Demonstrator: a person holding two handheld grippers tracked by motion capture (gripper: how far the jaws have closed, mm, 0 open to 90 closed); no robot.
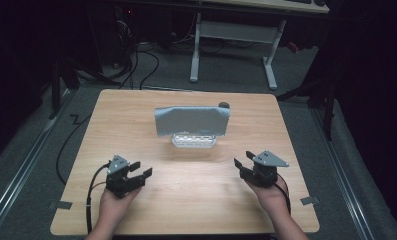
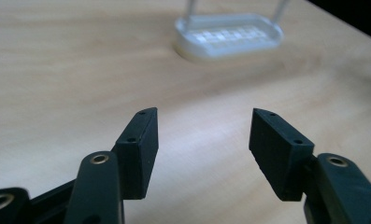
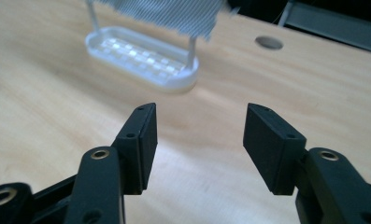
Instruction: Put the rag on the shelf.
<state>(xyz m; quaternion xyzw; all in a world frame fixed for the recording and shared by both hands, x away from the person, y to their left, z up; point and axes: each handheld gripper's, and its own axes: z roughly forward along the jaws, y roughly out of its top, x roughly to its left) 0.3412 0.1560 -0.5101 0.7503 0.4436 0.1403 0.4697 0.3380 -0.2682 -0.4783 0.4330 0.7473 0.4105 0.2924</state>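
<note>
- The wooden table [image 1: 186, 210] spans the scene.
- A grey cloth [image 1: 192, 120] hangs over a white rack [image 1: 193, 140] at the table's centre (towards the far side).
- The left gripper [image 1: 140, 171], near left, has jaws wide apart, holding nothing.
- The right gripper [image 1: 243, 160], near right, likewise.

Bare counter [image 1: 196, 185] spans the lower half of the high view, between and ahead of the left hand-held gripper [image 1: 140, 169] and the right hand-held gripper [image 1: 243, 159], both with jaws apart. At frame centre a white rack [image 1: 193, 140] draped with grey cloth [image 1: 191, 120] blocks the way; open wood flanks it
</note>
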